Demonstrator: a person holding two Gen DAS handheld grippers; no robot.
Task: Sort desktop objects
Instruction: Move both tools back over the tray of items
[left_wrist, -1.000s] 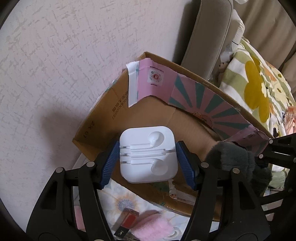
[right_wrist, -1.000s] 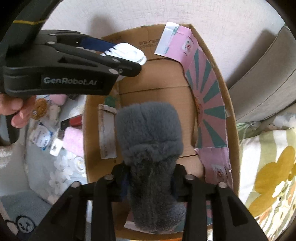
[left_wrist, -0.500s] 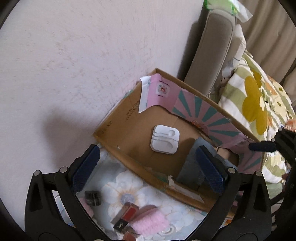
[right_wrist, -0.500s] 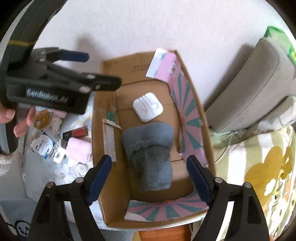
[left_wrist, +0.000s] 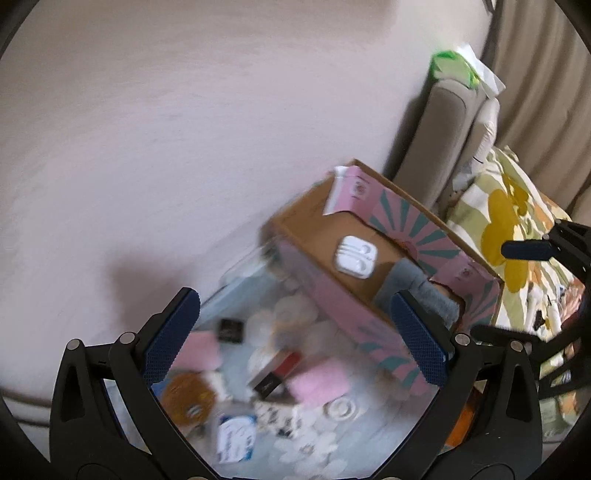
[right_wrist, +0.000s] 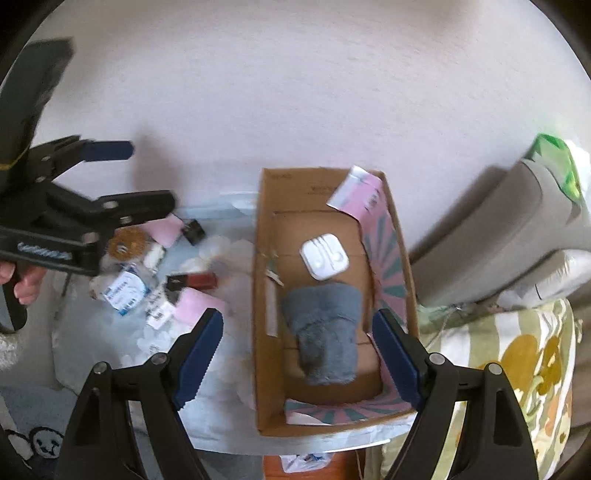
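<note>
Pale, faintly textured wall fills the background behind a low surface covered with a flowered blue cloth. At three o'clock of the clutter stands the cardboard box with pink-and-teal flaps, serving as the sorting bin. Inside it lie the white earphone case toward twelve o'clock and the grey fuzzy slipper just beside it at six o'clock, both lying free of any grip.

Both tools are released and empty: the right gripper hangs above the box with its jaws spread wide around nothing, and the left gripper is likewise spread fully, aimed at the unsorted pile. That pile, at nine o'clock of the box, holds a pink fluffy pad, a red lipstick box, a blue-and-white packet, a golden scouring ball and a small black clip. The left tool's position suggests the next pick comes from here.
</note>
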